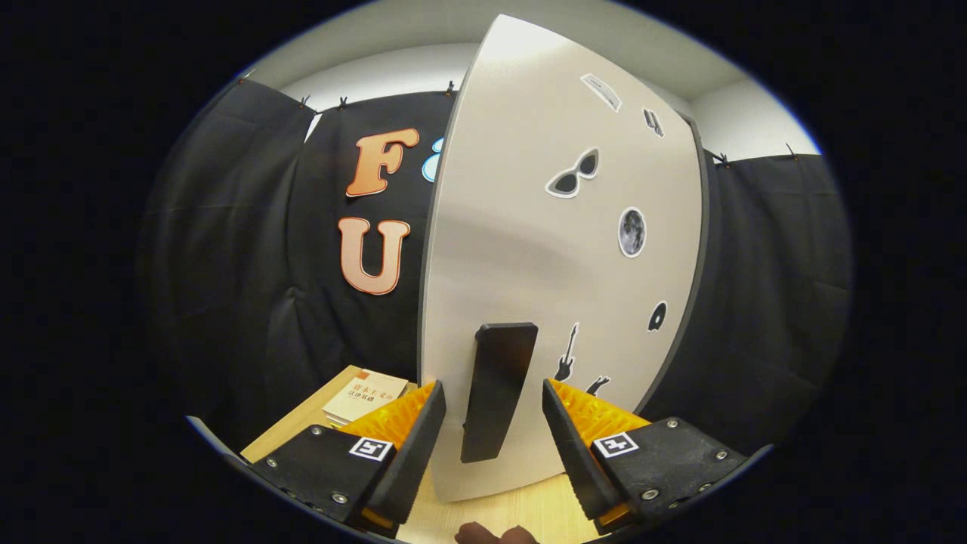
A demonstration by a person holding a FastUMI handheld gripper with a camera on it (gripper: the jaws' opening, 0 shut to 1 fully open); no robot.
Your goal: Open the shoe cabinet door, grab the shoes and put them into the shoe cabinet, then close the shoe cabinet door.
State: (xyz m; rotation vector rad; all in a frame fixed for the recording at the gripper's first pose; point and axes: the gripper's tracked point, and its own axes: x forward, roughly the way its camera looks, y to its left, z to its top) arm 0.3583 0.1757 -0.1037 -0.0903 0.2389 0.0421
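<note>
book (366, 396) partly behind a finger, door (559, 249) stickers too small to tell

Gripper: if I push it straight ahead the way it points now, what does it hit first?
Probably the dark door handle, which stands between the open fingers of the gripper. Right behind it is the white cabinet door. The gaps beside the handle suggest the fingers would straddle it, though depth is unclear.

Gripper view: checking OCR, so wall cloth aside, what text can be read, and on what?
Book cover beside the cabinet door: printed characters, too small to read.
Cabinet door stickers: pictures; no legible words.
Gripper: square code markers, no words; open fingers flank the door handle.
</note>
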